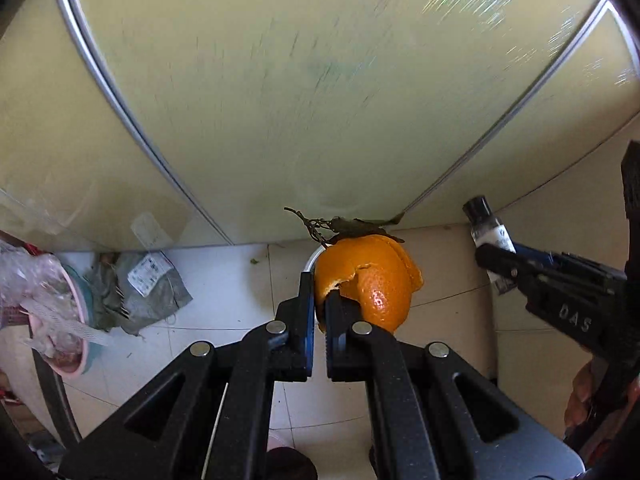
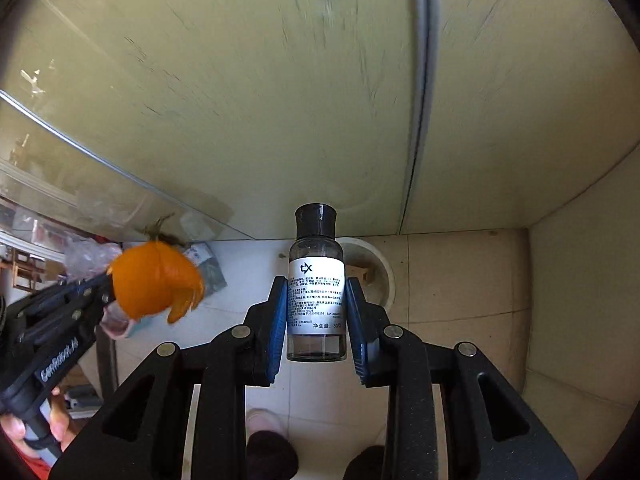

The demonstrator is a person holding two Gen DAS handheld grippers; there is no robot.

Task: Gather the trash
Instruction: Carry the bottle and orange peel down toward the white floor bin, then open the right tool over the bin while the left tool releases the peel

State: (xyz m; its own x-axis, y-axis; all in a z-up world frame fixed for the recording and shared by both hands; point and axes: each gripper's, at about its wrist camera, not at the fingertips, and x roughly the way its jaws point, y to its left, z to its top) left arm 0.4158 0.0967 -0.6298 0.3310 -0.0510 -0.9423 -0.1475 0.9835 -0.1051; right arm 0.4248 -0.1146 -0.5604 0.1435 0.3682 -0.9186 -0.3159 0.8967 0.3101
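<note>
My left gripper is shut on an orange peel with a dry stem and leaf on top, held up above the tiled floor. The peel also shows in the right wrist view. My right gripper is shut on a small clear bottle with a black cap and a white label, held upright. The bottle also shows at the right of the left wrist view. A round white bin rim stands on the floor just behind the bottle.
Yellow-green cabinet doors with metal strips fill the background. On the floor at left lie a crumpled grey-green bag and a pink bowl with plastic wrap. The person's slippers show below.
</note>
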